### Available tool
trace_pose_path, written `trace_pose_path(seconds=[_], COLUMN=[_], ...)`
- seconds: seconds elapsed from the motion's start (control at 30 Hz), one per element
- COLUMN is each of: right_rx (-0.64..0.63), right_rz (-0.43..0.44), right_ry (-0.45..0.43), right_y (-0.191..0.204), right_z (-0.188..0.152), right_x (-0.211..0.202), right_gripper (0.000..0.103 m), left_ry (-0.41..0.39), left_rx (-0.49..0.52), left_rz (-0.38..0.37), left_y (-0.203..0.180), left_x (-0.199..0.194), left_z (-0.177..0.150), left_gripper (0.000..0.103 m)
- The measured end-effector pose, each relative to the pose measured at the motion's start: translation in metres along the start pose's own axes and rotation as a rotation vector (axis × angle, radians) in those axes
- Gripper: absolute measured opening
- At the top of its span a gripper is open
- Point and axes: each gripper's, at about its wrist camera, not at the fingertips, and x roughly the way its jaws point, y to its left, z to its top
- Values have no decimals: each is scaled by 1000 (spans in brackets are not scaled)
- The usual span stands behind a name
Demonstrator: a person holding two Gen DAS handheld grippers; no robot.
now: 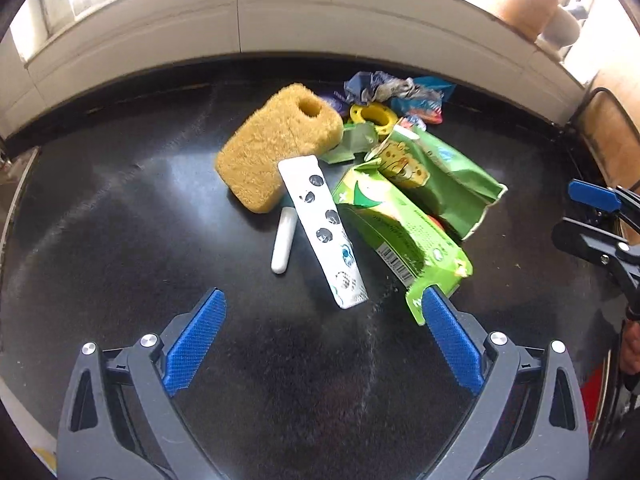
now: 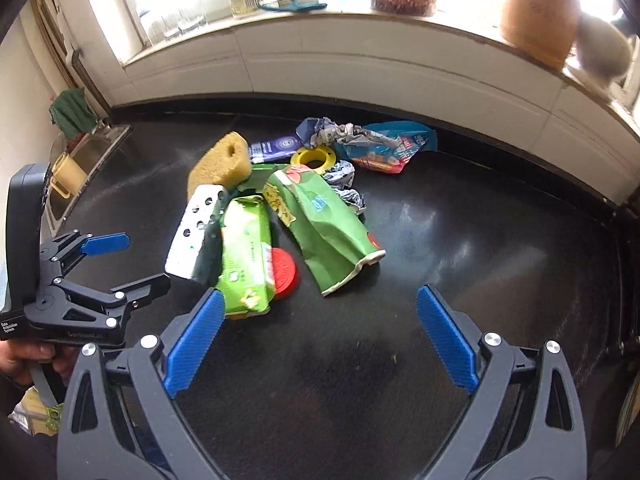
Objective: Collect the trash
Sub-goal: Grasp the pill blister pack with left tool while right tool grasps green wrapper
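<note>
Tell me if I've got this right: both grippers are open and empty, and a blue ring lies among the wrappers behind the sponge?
Nearly. The ring is yellow, not blue, as the right wrist view shows. The rest holds: the left gripper and right gripper are open and empty, and the ring lies among the wrappers behind the sponge.

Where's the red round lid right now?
In the right wrist view the red round lid lies flat on the black countertop, left of centre, partly tucked under the light green wipes pack and beside the dark green bag.

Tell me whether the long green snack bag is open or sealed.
Open: the long green snack bag lies flat, its near end gaping with a pale inner rim.
</note>
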Motion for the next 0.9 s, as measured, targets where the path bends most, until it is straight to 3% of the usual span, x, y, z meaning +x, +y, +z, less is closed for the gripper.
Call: trace_pose_path(seconds=[0.13, 0.27, 0.43, 0.57, 0.63, 0.67, 0.8, 0.9], right_rx=[-47, -95, -126, -156, -169, -170, -148, -127], right_rz=[3, 19, 66, 74, 68, 67, 60, 56], right_ry=[36, 89, 122, 141, 134, 129, 105, 78], right_y=[-8, -14, -13, -8, -5, -4, 1, 3], right_z=[16, 29, 35, 32, 27, 25, 17, 12], right_x=[37, 79, 103, 113, 113, 112, 99, 84], right_gripper=[94, 91, 89, 68, 65, 61, 50, 47], left_ry=[13, 37, 48, 60, 63, 61, 44, 20], left_rx=[-5, -43, -62, -56, -48, -44, -27, -11], left_rz=[0, -7, -22, -49, -52, -54, -31, -14], left_y=[1, 9, 13, 11, 9, 8, 8, 8], left_x=[25, 46, 57, 59, 58, 58, 47, 30], left_z=[4, 8, 9, 9, 7, 7, 1, -4], left_gripper=[94, 84, 67, 39, 31, 23, 19, 18])
